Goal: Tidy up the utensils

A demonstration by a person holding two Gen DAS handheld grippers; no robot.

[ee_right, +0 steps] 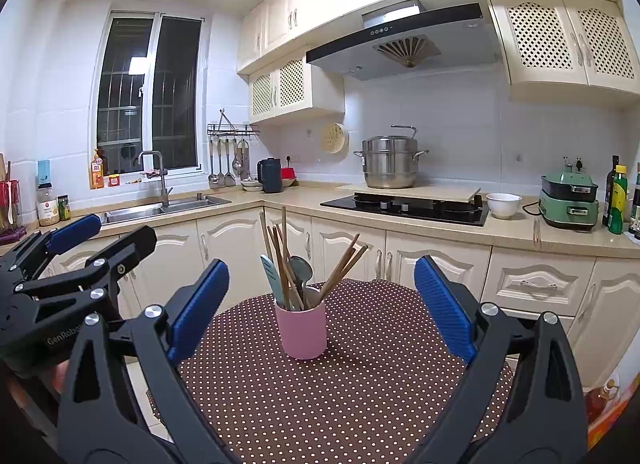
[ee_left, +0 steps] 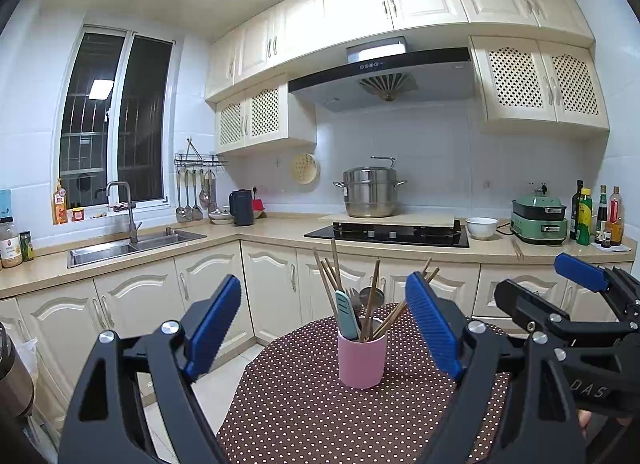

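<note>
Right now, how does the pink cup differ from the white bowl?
The pink cup stands on the dotted table, close before both open grippers; the white bowl sits far back on the counter beside the stove. The cup is tall, narrow and packed with chopsticks and other utensils; the bowl is low and wide, and nothing shows above its rim. Both stand upright.

"GenRobot" in pale letters on the black body of the left gripper, seen at the left edge of the right wrist view; the last letters run partly out of sight. "DAS" in pale letters on the black body of the right gripper, at the right edge of the left wrist view; only a fragment shows. Labels on the worktop's bottles and jars are too small to read.
</note>
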